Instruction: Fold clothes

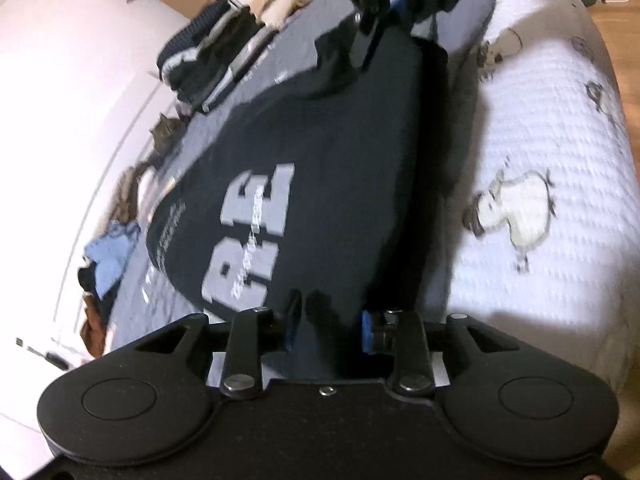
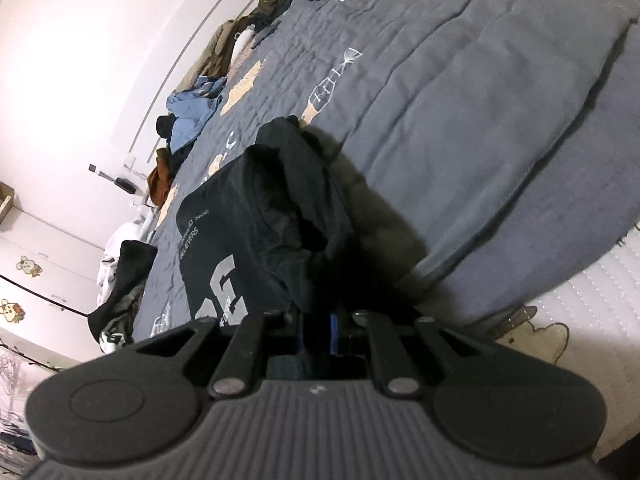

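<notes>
Stretching through the centre of the left wrist view, the dark T-shirt point(image 1: 304, 184) with pale block lettering hangs taut between both tools, seemingly so that an edge can be carried over as one flat panel. At lower centre the left gripper point(image 1: 332, 320) pinches its near hem, the jaws partly apart with cloth between; at the upper centre the right gripper point(image 1: 376, 28) clamps the far edge, and in its own view its fingers point(image 2: 334, 334) press together on bunched fabric. Below lie a grey quilt point(image 2: 460, 100) and a white bedspread point(image 1: 540, 140). Clothes point(image 2: 192, 116) heaped along the upper left wall are blurred; the fold's stage is unclear.
</notes>
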Available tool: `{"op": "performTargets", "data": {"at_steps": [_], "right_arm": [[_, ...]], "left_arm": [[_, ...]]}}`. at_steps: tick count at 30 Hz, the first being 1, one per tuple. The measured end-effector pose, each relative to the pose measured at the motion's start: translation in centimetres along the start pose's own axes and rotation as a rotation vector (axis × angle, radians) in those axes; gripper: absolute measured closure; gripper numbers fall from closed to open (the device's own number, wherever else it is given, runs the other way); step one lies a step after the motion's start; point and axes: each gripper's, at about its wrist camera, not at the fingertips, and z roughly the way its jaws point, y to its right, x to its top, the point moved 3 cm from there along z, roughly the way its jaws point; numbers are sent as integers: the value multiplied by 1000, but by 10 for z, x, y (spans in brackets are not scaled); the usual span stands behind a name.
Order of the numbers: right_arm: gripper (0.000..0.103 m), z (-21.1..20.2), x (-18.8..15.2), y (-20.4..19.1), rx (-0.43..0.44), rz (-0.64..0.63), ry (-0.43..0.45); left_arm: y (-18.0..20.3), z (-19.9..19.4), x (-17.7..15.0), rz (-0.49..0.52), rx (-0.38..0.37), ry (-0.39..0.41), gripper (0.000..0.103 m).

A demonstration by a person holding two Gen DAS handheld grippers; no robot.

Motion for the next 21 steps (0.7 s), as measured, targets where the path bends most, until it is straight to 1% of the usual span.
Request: {"op": "performTargets", "data": {"at_steps": [1,2,3,4,6,8,11,12,13,14,15,16,17,18,20,21], "right_arm": [[92,0,0,0,-2,-6,2],[92,0,0,1,-3,-3,2],[92,0,0,2,-4,-1,3],[92,0,0,2,-8,-8,1],[91,0,0,-3,-31,-59,-17],[91,-1,0,-8,-55,-110,-35],[89,-1,0,-15,-90,-187,-61],[89,-1,0,-17,-102,-212,-70],[88,-2,0,-19,-114,-238,-79],[87,-2,0,-22,-125,-263,-88],[86,-2,1,-24,-137,-289,-97],[83,-4,1,-26,-147,-313,-105],[83,-8,4,-28,-151,-331,-108],[83,-13,7,-29,-153,-346,-108],[83,-22,13,-32,-157,-374,-105],[83,-27,16,-32,-162,-380,-92]], "left_arm": [[-1,2,1,6,3,3,74],[-2,4,1,13,5,-1,82],[-4,6,-2,23,1,-37,91],[-7,7,-6,30,-2,-71,92],[-16,4,-16,16,-14,-117,92],[-22,0,-23,3,-21,-132,92],[-24,-5,-21,-21,-37,-127,91],[-24,-7,-20,-30,-50,-121,89],[-27,-11,-20,-56,-81,-118,87],[-30,-15,-19,-84,-116,-111,78],[-35,-20,-19,-123,-166,-92,66],[-39,-26,-19,-162,-215,-73,59],[-44,-31,-18,-202,-263,-52,48],[-51,-37,-18,-253,-303,-23,48],[-67,-46,-16,-392,-375,45,48],[-73,-47,-15,-456,-390,64,48]]}}
